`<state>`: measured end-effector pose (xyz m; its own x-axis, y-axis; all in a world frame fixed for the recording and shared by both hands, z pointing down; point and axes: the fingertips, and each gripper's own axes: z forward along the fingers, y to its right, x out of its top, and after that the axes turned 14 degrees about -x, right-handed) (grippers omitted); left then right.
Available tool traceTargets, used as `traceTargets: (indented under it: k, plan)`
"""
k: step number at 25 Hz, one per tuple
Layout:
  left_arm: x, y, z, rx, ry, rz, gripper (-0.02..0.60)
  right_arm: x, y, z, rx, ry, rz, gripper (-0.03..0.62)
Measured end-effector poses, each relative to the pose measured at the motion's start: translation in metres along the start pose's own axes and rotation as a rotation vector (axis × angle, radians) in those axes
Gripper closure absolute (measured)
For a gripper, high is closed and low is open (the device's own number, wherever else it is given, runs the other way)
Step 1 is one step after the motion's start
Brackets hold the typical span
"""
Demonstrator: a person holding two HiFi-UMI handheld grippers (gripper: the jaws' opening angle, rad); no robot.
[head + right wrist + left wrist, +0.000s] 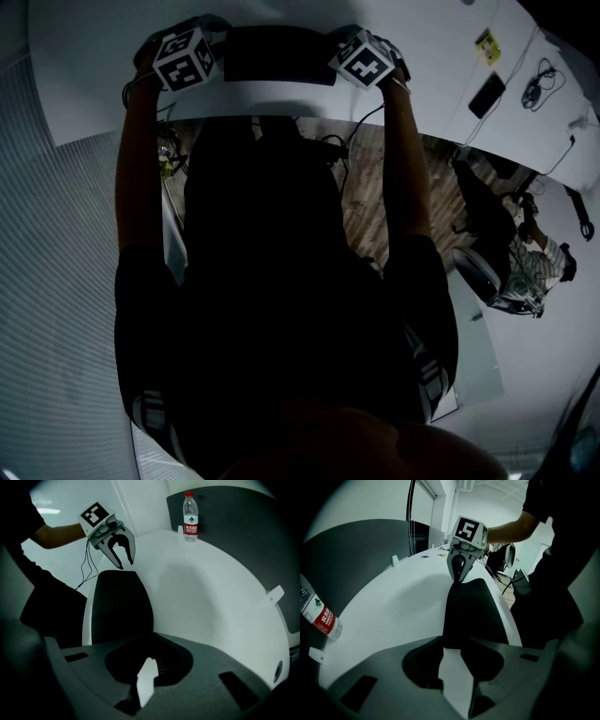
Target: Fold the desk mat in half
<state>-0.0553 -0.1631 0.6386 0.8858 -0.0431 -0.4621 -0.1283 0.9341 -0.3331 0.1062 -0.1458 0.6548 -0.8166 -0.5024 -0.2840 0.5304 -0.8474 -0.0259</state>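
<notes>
Nearest is the person's dark torso [272, 281], which fills the middle of the head view and hides most of the wooden floor [375, 187] below. Both bare arms reach over it to the white worktop [201, 602].

There are two hand-held grippers, each with one black-and-white marker cube, and one desk mat [119, 606] between them. The mat is dark and lies along the worktop's near edge, just in front of the person. The right hand-held gripper [457, 576] has its jaws pressed together on one end of the mat, where the edge rises to a small peak at the tips. The left hand-held gripper [125, 563] has its jaws moderately apart and holds nothing. Its tips hang just above the mat's other end.

Farther back, one clear water bottle [190, 517] stands upright at the rear of the worktop, well apart from the mat. It has a red cap and a red label with white Chinese characters and a green triangle, too small to read. Two small white clips [275, 594] sit along the back edge, against a dark curved partition [234, 508].

On a second white surface off to the person's right lie one dark phone [487, 95], one yellow tag [487, 45] and a coil of cable [541, 82].
</notes>
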Motion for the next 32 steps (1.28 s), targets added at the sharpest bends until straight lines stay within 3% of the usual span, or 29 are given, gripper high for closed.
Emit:
traceTargets:
  k: [32]
  plan:
    - [0.008,0.003,0.009,-0.03,0.019,-0.011,0.474,-0.005,0.013,0.004,-0.078,0.041,-0.025,0.526]
